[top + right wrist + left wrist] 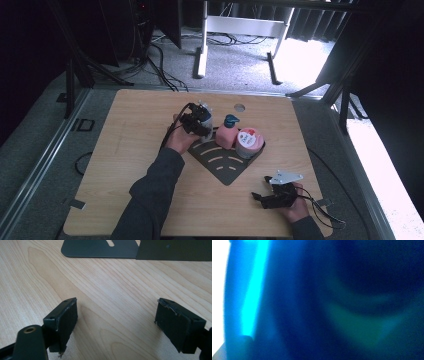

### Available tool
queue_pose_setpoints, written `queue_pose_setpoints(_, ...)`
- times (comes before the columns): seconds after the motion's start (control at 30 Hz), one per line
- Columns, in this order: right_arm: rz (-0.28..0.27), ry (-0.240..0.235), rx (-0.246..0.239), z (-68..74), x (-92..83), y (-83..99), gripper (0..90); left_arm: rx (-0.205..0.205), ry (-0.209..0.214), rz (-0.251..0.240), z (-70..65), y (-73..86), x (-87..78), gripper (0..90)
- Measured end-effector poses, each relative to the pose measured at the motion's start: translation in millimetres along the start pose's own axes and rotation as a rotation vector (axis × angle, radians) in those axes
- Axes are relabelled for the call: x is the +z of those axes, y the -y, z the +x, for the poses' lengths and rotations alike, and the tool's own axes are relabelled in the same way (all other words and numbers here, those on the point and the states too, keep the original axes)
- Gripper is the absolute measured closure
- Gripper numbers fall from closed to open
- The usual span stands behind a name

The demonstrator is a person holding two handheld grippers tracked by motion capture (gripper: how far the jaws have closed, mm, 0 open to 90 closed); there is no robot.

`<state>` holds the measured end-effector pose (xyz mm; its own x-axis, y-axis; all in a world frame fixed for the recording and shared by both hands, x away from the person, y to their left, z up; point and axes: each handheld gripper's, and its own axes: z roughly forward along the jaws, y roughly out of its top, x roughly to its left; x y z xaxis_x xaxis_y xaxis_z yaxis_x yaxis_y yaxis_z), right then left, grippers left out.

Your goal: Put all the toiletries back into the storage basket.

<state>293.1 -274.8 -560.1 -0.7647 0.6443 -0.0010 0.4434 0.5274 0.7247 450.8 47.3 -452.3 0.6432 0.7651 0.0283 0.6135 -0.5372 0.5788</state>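
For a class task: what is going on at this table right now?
A person works with two hand-held grippers. The left gripper is at a blue-tinted bottle on the dark corner rack, beside a pink pump bottle and a pink jar. The right gripper rests open and empty over the wooden table.

Pink bottle (226, 136) — teal cap, dark slotted tray (225, 165), pale wood-grain table (125, 150)

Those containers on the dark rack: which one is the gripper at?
The pale grey-white bottle at the rack's left end. The left gripper is at it, while the pink pump bottle and the red-and-white lidded tub stand untouched to its right.
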Motion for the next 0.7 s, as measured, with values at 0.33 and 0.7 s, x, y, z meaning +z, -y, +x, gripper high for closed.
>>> queue_pose_setpoints(0.33,0.000,-0.001,0.000,-0.1,0.0,0.0,17.8,-0.021,-0.004,0.014,4.6,-1.8,6.5,55.0)
queue_pose_setpoints(0.7,0.000,-0.002,0.000,-0.2,0.0,0.0,17.8,-0.013,0.003,0.019,0.0,-12.1,12.9,54.9)
